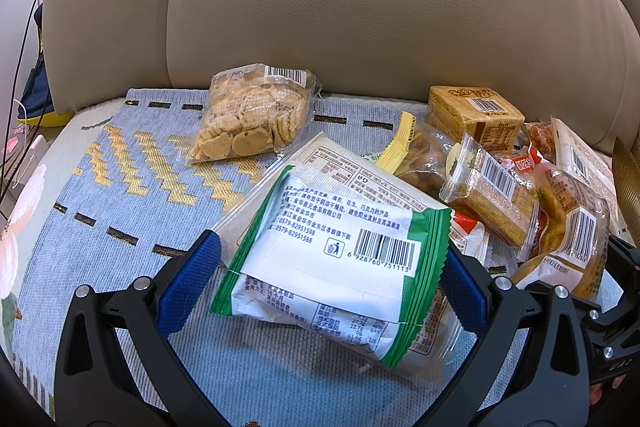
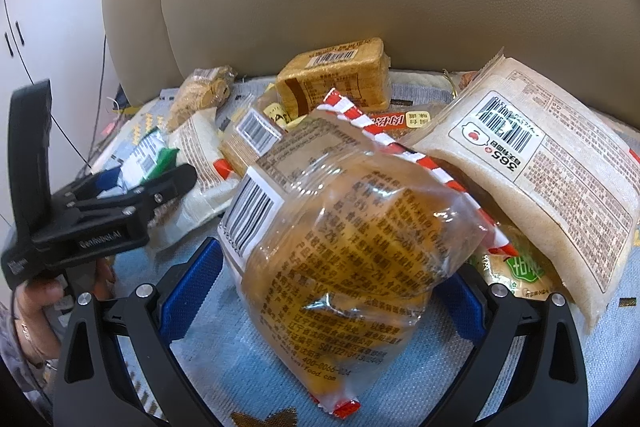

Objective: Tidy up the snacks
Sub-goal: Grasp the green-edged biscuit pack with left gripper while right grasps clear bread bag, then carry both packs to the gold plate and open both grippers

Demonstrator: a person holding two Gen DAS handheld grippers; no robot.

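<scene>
A pile of wrapped snacks lies on a pale blue woven mat with gold zigzags (image 1: 120, 163) spread over the seat of a beige leather sofa (image 1: 360, 7). The left claw (image 1: 332, 279) has its blue-padded fingers (image 1: 192, 283) pressed against both sides of a green-and-white sealed snack packet with a barcode (image 1: 332, 259), which sits at the near left edge of the pile atop another pale packet. Behind it on the mat rests a clear bag of round biscuits (image 1: 252, 115), apart from the heap. The right claw (image 2: 340, 287) pinches a clear bag holding a golden-brown bun, printed with dark text (image 2: 352, 247), at the front of the pile. Beside that bag leans a large pale beige packet marked 365 (image 2: 540, 187), and a tan wrapped cake block (image 2: 336, 75) stands near the sofa back.
</scene>
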